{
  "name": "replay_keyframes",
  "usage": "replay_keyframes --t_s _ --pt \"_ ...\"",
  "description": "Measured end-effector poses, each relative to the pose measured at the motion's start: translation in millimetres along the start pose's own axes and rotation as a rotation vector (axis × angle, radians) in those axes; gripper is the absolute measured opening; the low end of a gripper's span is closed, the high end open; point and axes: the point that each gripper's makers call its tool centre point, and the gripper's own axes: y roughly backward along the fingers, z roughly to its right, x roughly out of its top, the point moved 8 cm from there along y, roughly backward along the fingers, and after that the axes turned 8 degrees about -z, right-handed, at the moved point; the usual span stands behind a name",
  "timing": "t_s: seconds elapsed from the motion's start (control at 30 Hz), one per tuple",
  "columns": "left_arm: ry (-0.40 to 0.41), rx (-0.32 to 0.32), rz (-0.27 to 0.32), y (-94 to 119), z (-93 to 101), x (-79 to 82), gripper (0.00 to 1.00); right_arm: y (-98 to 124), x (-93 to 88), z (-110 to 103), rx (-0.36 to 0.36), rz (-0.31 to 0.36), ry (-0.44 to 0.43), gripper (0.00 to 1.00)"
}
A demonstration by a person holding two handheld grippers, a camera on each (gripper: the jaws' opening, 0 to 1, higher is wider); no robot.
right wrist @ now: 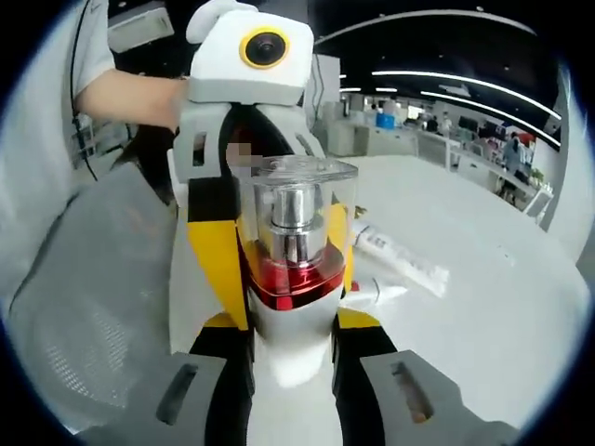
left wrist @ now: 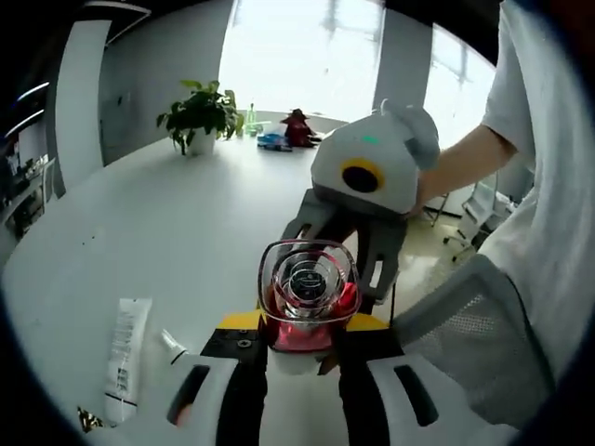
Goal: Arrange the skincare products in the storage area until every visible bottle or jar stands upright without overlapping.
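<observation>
The bottle (right wrist: 296,249), red-bodied with a clear square cap over a silver pump, is up off the bench (left wrist: 167,232), held between both of your tools. In the right gripper view your right hand-held gripper (right wrist: 293,348) is clamped on its white lower part, and the left one meets it from the far side, its yellow-and-black jaws flanking the red body. In the left gripper view your left hand-held gripper (left wrist: 302,348) is closed on the same bottle (left wrist: 307,297), seen cap-end on, with the right gripper (left wrist: 372,177) beyond it.

This looks like a hand-over or a re-grip in mid-air. Don't let go with either side until the other has a square hold on the body rather than the slick cap. Keep the bottle's axis plumb, then pick a bare spot on the bench and lower it base-first.

A white tube (left wrist: 125,348) lies flat on the bench near the edge closest to you; set the bottle down well apart from it so nothing overlaps. A plant (left wrist: 200,113) stands by the far edge.
</observation>
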Motion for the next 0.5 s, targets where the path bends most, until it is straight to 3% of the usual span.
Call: replay_keyframes --t_s 0.23,0.5 --pt "0.011 0.000 -0.005 -7.2 -11.8 -4.4 0.23 -6.2 -5.5 7.1 -0.001 -0.026 0.004 0.31" --pt "0.009 0.007 0.017 -7.4 -22.7 -1.1 0.23 -5.7 -5.5 20.3 -0.017 -0.006 -0.015 0.31"
